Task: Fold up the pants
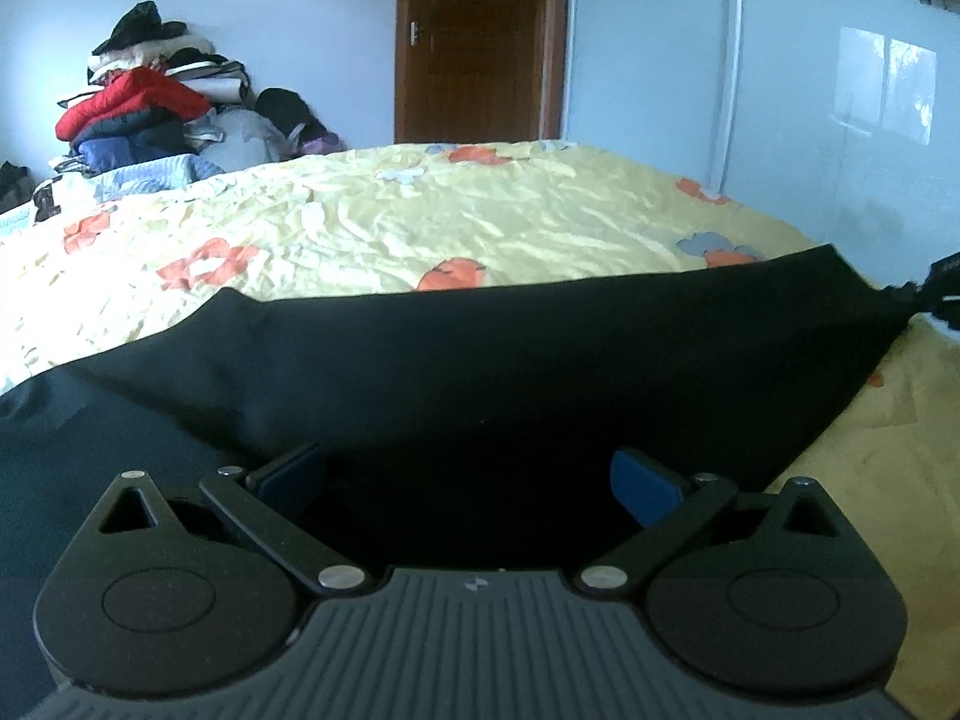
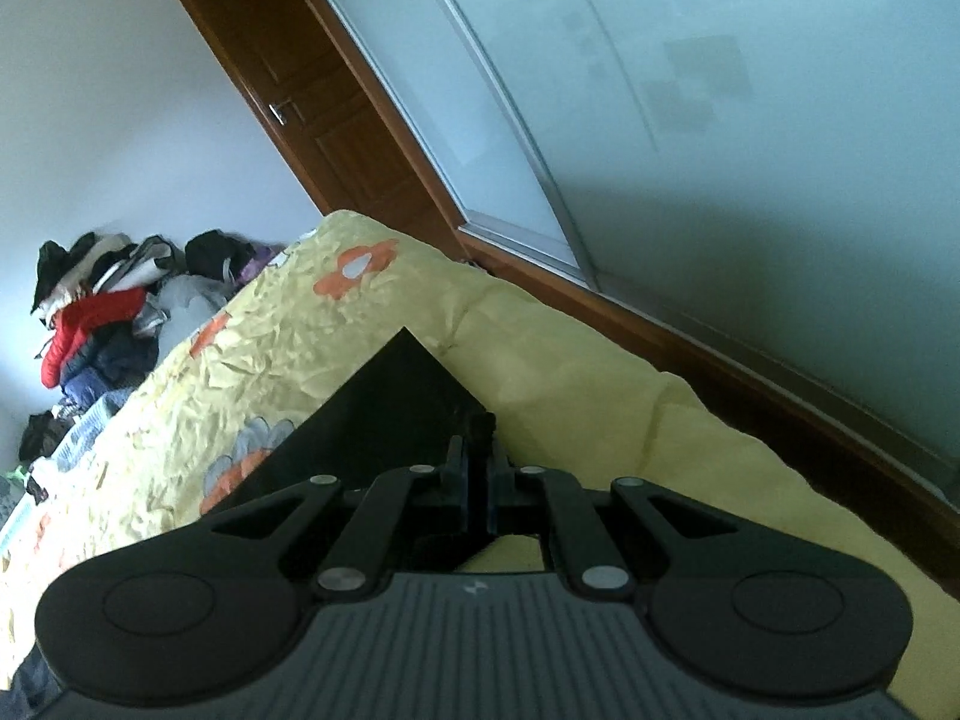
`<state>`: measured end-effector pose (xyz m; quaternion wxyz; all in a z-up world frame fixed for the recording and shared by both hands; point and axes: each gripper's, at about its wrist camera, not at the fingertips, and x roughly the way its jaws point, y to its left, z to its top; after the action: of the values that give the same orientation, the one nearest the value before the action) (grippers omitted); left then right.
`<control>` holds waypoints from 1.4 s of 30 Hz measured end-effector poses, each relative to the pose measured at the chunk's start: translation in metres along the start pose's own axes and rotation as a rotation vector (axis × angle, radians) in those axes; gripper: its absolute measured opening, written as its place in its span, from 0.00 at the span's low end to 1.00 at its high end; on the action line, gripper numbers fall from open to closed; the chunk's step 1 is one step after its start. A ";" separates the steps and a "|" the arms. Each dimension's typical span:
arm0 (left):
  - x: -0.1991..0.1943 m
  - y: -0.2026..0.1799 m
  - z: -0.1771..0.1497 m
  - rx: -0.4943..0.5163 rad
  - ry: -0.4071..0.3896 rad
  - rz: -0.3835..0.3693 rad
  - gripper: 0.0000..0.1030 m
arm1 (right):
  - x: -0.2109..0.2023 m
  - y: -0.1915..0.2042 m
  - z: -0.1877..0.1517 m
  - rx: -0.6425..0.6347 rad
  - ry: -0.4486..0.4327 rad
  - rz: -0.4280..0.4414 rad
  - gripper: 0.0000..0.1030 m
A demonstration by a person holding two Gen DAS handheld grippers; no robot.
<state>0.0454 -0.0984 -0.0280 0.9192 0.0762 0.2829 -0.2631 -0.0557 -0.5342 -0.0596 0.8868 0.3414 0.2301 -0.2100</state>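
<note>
The right gripper [image 2: 477, 468] is clamped on a corner of the black pants [image 2: 384, 420], lifted above the bed [image 2: 600, 372] near its right edge. The left gripper [image 1: 468, 480] is spread wide around the fabric, apparently not pinching it.

Bedspread [image 1: 372, 228] lies open beyond pants [image 1: 480, 372].

Pants [image 1: 480, 372]: black cloth, matt, smooth.
Bedsheet [image 1: 360, 222]: yellow floral cloth, crinkled, slight sheen.
Door [image 1: 480, 42]: brown wood, semi-gloss.
Wardrobe panel [image 1: 840, 90]: glossy, reflective.
Left gripper [image 1: 468, 480]: matt black plastic, metal pins.
</note>
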 end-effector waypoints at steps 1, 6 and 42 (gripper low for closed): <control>-0.002 -0.001 0.002 -0.001 -0.003 -0.009 0.98 | 0.002 0.000 0.000 -0.010 0.012 -0.007 0.05; -0.012 -0.004 0.014 0.010 -0.034 -0.014 0.99 | -0.015 0.015 0.001 -0.147 -0.071 -0.182 0.32; 0.010 0.008 -0.007 -0.032 0.056 0.082 1.00 | 0.041 0.219 -0.095 -0.837 0.212 0.322 0.93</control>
<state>0.0534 -0.0939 -0.0399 0.9221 0.0803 0.3091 -0.2183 0.0680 -0.3279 -0.0339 0.9413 0.0049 0.3285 0.0776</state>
